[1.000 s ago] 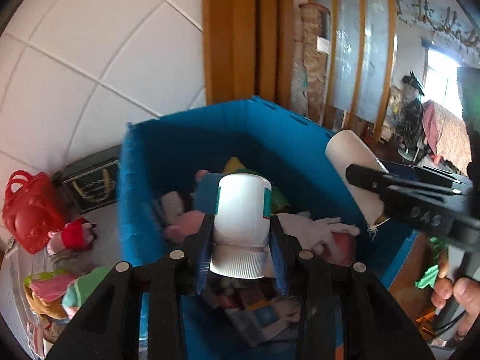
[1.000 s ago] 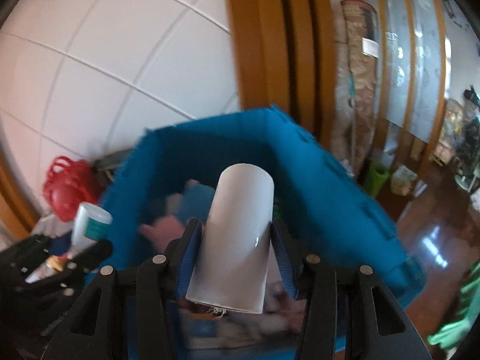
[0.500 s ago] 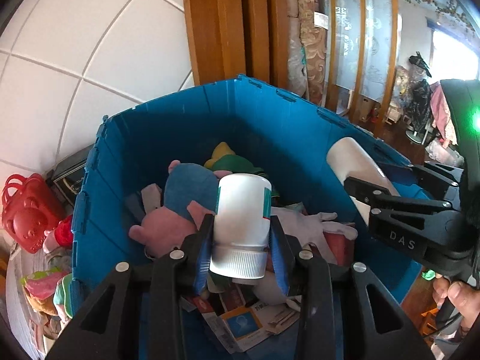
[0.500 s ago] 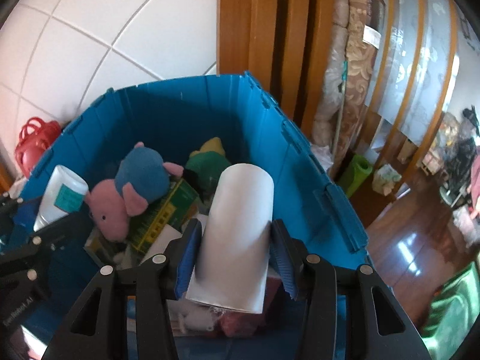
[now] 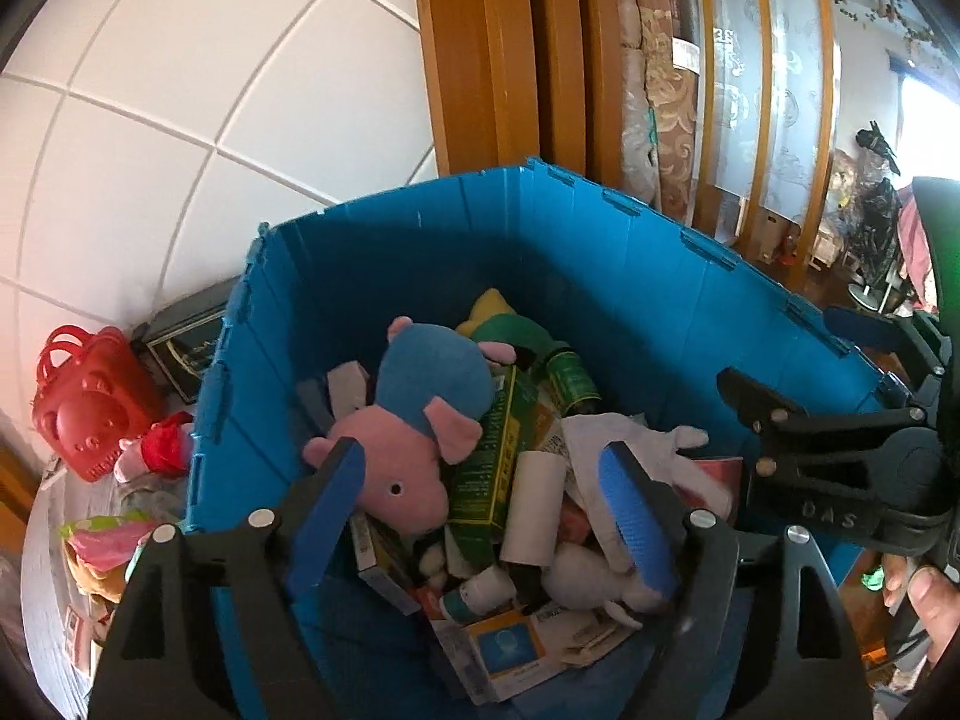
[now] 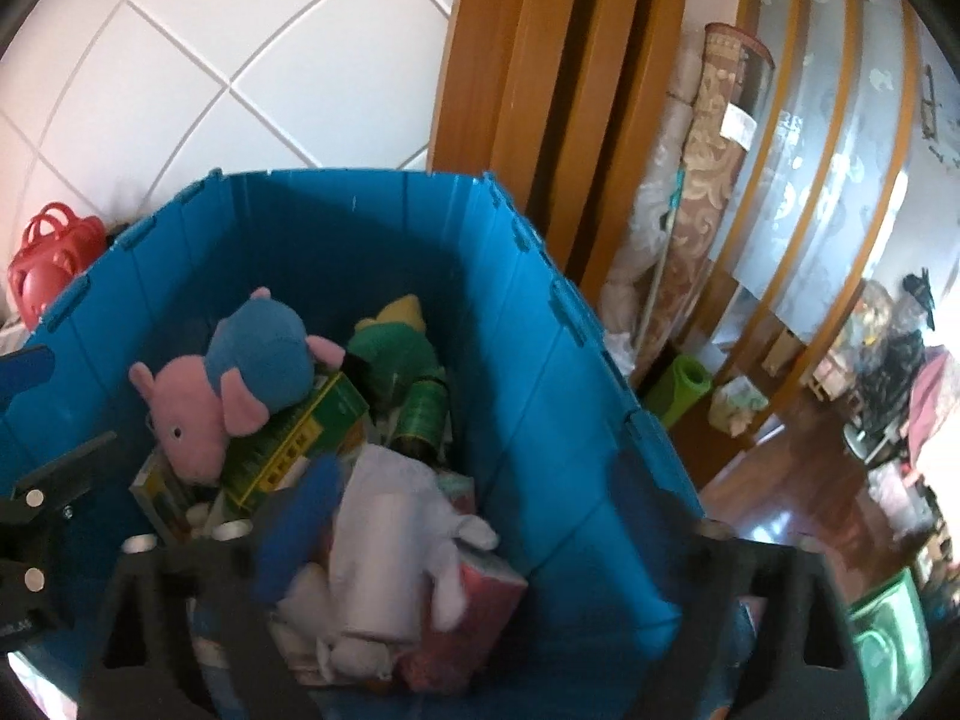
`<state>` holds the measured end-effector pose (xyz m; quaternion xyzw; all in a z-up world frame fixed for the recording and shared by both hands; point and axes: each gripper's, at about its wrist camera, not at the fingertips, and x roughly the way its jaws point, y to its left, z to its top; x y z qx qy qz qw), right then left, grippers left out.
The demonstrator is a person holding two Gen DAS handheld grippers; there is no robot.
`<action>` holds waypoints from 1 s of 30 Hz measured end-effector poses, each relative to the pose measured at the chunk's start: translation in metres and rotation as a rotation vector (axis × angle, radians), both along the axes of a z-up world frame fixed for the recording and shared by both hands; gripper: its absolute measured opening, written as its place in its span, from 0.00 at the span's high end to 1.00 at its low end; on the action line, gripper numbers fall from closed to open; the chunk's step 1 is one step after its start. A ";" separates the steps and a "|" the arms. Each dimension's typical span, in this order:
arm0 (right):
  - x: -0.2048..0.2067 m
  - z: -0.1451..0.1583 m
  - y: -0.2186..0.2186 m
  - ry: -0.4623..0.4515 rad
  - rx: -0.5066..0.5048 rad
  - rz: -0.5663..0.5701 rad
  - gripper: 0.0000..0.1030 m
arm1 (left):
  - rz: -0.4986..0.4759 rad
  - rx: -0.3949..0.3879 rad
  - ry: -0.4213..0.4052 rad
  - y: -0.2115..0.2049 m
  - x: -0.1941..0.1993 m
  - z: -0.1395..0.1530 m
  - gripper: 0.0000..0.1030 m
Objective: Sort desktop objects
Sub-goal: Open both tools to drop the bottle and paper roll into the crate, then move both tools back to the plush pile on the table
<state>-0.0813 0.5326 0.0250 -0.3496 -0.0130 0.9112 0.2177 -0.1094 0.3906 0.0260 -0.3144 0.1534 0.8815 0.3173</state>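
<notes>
While hanging tilted down over the blue crate (image 5: 600, 252), gripping nothing any more. Left gripper (image 5: 480, 516): clamped a second ago on a white bottle with a teal label, now caught mid-opening, blue pads (image 5: 327, 516) spread wide and bare, with only the crate's contents showing between them. Probably that same bottle (image 5: 477, 591) lying on its side low in the crate, at its near end among cartons and paper, though too small and half buried to swear to. Right gripper (image 6: 468, 540): likewise squeezing a white roll half a second back, now also springing apart, blurred by the motion. White roll (image 6: 384, 558) loose between those spreading jaws, touched by neither, lying on or still dropping onto a white glove (image 6: 420, 480) inside the crate, toward its right-hand wall. Elsewhere in the crate, apparently undisturbed: a pink and blue plush pig (image 5: 414, 420) across the middle, a green box (image 5: 498, 450) beside and partly under it. Outside the crate, to its left, a red basket (image 5: 84, 402) and a few soft toys, perhaps next in line. Judging by all this, two more desktop things sorted at once, both grippers free to pull back out of the crate and fetch whatever remains.
</notes>
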 end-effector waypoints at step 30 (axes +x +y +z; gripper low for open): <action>0.020 0.063 -0.172 0.347 -0.085 0.305 0.00 | 0.320 0.136 0.080 -0.256 -0.029 -0.008 0.18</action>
